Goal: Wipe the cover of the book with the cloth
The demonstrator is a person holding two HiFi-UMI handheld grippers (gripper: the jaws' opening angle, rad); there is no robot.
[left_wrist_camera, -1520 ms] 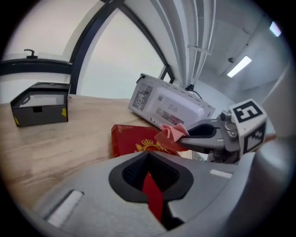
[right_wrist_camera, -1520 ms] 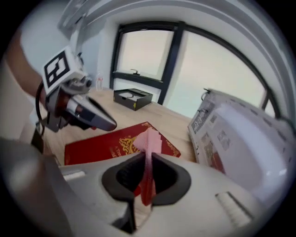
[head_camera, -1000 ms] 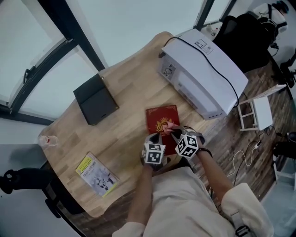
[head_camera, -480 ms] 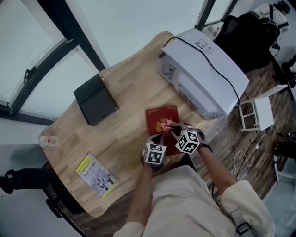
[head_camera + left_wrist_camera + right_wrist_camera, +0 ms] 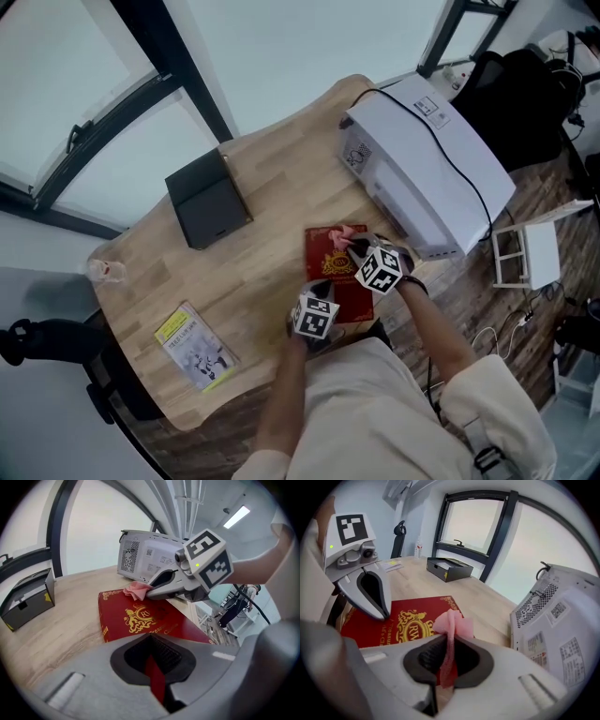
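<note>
Our right gripper point(image 5: 447, 644), clenching the cloth point(image 5: 453, 620), has swept ahead to the book's point(image 5: 140, 618) far edge, finishing one pass; our left gripper point(image 5: 151, 644) clamps the near edge.

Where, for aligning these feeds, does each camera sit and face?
Head view: on the person's head, steeply down at table, book, left tongs, right tongs; forearms show.
Left gripper view: on left tongs, facing the printer; own jaws show.
Right gripper view: on right tongs, facing the window; own jaws show.
Both gripper views share the book and cloth.

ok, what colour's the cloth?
Pink cloth, clearest in the right gripper view, pinched in the right tongs.
</note>
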